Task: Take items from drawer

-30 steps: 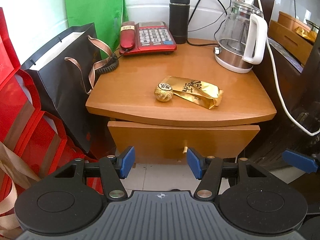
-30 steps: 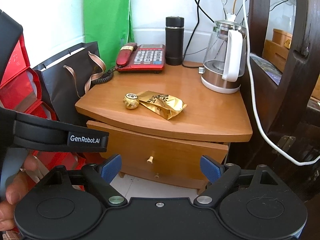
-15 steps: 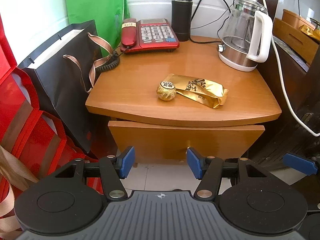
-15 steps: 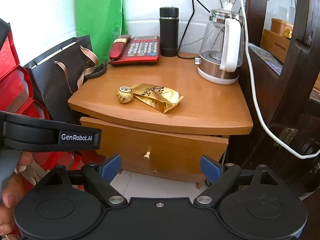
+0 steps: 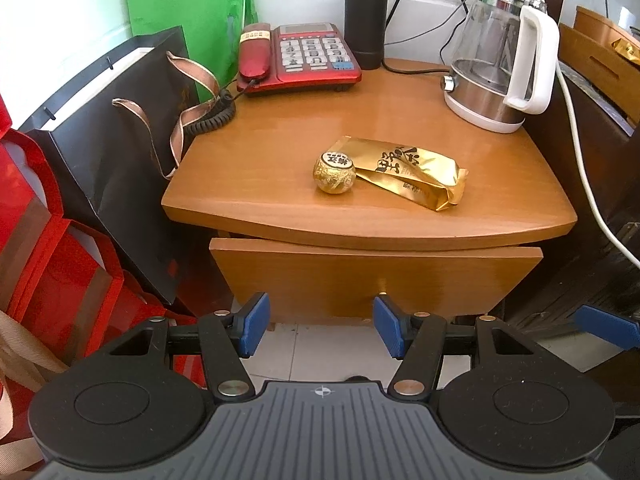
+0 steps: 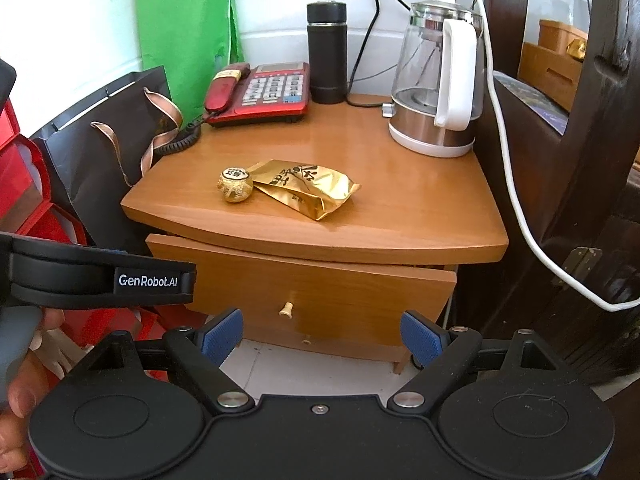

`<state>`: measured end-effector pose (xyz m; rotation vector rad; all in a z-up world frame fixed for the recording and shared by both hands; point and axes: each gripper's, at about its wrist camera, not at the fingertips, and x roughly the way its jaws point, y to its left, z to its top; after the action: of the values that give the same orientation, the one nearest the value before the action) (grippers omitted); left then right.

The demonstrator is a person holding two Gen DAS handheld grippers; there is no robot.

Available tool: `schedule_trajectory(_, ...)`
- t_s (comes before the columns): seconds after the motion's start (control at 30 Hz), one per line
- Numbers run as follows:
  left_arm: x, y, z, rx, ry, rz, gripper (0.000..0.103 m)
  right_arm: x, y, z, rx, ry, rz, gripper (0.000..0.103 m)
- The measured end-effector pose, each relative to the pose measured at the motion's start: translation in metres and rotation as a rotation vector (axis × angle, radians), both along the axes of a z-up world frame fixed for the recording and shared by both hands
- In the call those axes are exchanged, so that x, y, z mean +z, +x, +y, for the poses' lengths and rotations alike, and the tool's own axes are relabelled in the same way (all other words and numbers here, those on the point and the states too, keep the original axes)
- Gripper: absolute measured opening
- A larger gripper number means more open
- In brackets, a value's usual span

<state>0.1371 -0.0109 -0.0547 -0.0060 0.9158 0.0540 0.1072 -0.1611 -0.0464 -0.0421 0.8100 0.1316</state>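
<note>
A wooden nightstand (image 5: 280, 168) (image 6: 400, 216) carries a gold foil ball (image 5: 334, 173) (image 6: 235, 185) and, touching it on the right, a gold foil packet (image 5: 412, 174) (image 6: 308, 186). Below the top, the drawer front (image 5: 360, 276) (image 6: 320, 284) stands slightly ajar, with a small pale knob (image 6: 286, 309). My left gripper (image 5: 318, 330) hangs open in front of the drawer, nothing between its blue pads. My right gripper (image 6: 322, 336) is open too, wider, below the knob and empty. The drawer's inside is hidden.
At the back of the top stand a red telephone (image 5: 298, 56), a black flask (image 5: 366, 12) and a glass kettle (image 5: 500, 68). A black gift bag (image 5: 108, 132) and red bags (image 5: 48, 264) crowd the left. Dark wooden furniture (image 6: 560, 184) and a white cable (image 6: 516, 200) close the right.
Both views have crept closer to the nightstand and a little lower, so the tabletop looms larger. The jaws of both grippers stand as before.
</note>
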Motion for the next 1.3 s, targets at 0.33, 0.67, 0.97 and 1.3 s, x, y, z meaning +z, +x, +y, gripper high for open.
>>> schedule_trajectory(0.33, -0.008, 0.006, 0.000, -0.002, 0.004, 0.013, 0.061, -0.005, 0.007, 0.002, 0.004, -0.004, 0.009, 0.085)
schedule_trajectory(0.67, -0.012, 0.010, -0.002, -0.003, 0.011, 0.021, 0.061, -0.007, 0.010, 0.003, 0.005, 0.000, 0.014, 0.085)
schedule_trajectory(0.97, -0.017, 0.013, -0.002, -0.002, 0.017, 0.030, 0.061, -0.008, 0.012, 0.005, 0.007, 0.002, 0.016, 0.085)
schedule_trajectory(1.3, -0.018, 0.016, -0.002, 0.000, 0.018, 0.033, 0.061, -0.008, 0.015, 0.007, 0.012, 0.005, 0.013, 0.085)
